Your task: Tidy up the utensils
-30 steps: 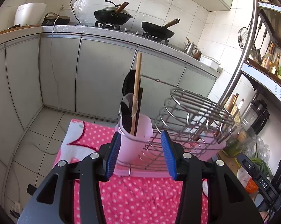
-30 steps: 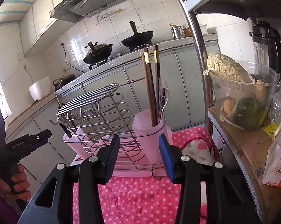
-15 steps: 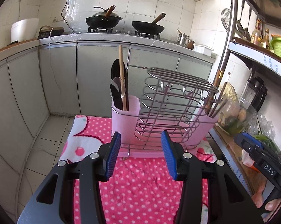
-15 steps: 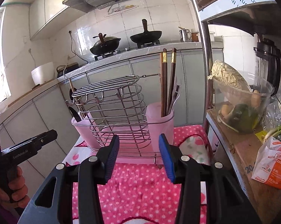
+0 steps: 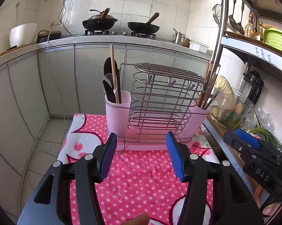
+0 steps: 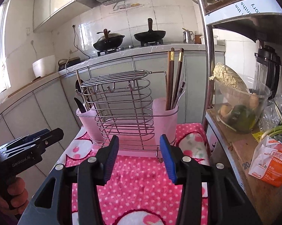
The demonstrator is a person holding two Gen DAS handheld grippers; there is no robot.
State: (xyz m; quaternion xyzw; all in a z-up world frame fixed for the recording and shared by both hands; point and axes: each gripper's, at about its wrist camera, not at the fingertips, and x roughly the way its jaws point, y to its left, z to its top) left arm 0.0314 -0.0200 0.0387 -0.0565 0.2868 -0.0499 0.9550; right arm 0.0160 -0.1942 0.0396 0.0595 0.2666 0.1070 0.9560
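A tiled kitchen; on a desk draped in pink dotted cloth (image 5: pixel 141 178) stands a wire utensil rack (image 5: pixel 159 105), spoons and chopsticks (image 6: pixel 173 78) sorted upright in its pink cups. Left gripper (image 5: pixel 140 157) and right gripper (image 6: pixel 139 157) hover before it, both released and empty

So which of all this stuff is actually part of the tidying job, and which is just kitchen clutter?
Part of the job:
- wire rack
- left pink cup with spoons and knife
- right pink cup with chopsticks
- left tongs and right tongs, both open and empty

Just lying about:
- woks
- blender
- bowl of vegetables
- orange packet
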